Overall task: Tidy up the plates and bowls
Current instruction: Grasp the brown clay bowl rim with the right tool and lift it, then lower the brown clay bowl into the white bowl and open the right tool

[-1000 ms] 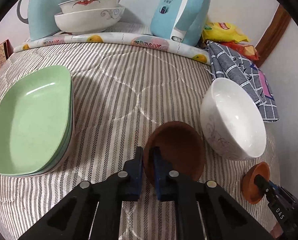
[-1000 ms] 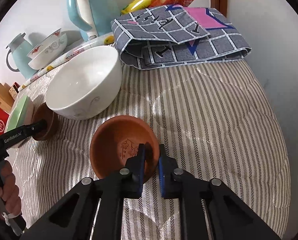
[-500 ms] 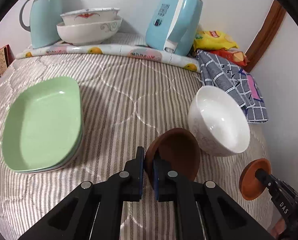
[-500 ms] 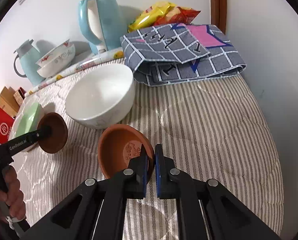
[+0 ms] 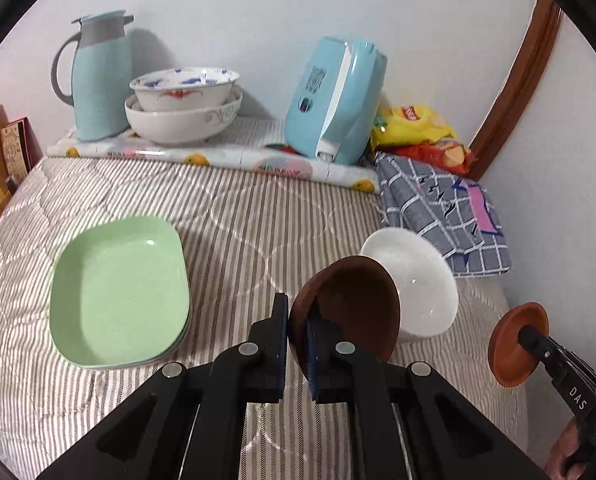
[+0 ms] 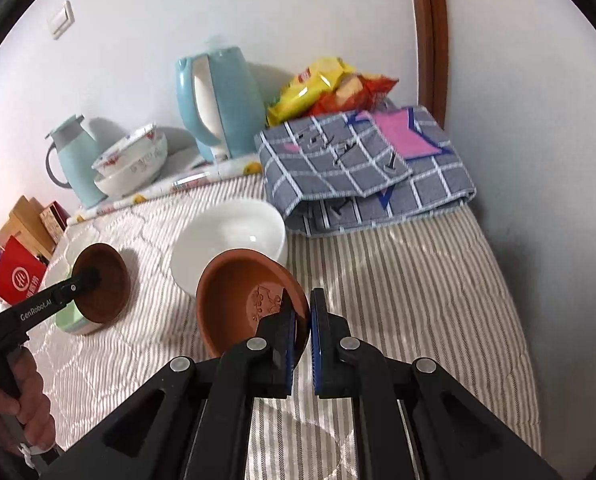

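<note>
My left gripper is shut on the rim of a dark brown bowl and holds it tilted above the striped cloth; it also shows in the right wrist view. My right gripper is shut on the rim of a terracotta bowl, lifted in the air; it shows in the left wrist view at far right. A white bowl stands on the cloth between them, also in the right wrist view. Stacked green plates lie at left.
Two stacked patterned bowls, a blue jug and a blue kettle stand at the back. A folded checked cloth and snack bags lie at back right. Boxes stand off the left edge.
Both grippers have lifted their brown bowls up off the cloth and pulled back, so more of the surface and back wall shows. The white bowl and green plates have stayed put.
</note>
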Action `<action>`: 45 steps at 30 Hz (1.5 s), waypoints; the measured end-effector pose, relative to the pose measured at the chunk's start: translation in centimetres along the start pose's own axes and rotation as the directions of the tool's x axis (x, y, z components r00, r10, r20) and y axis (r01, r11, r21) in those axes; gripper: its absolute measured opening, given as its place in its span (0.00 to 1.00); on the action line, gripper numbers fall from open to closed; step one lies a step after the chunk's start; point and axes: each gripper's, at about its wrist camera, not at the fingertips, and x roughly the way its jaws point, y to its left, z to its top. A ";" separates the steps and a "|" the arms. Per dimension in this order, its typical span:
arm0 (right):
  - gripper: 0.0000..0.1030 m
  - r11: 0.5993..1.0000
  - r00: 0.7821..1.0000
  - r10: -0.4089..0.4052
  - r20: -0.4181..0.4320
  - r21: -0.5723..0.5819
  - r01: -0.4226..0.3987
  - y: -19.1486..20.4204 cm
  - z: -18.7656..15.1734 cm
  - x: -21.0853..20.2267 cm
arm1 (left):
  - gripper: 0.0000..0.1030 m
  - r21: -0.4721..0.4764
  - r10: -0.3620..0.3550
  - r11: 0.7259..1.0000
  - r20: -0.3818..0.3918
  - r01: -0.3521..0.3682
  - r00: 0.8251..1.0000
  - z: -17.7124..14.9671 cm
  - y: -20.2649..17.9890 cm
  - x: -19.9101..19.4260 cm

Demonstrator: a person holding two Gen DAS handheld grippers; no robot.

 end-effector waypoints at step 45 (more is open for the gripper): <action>0.07 0.998 0.978 0.010 -0.209 -0.062 -0.023 4.8 3.7 13.6 | 0.08 -0.032 0.016 0.999 -0.046 -0.017 0.999 4.9 3.5 6.9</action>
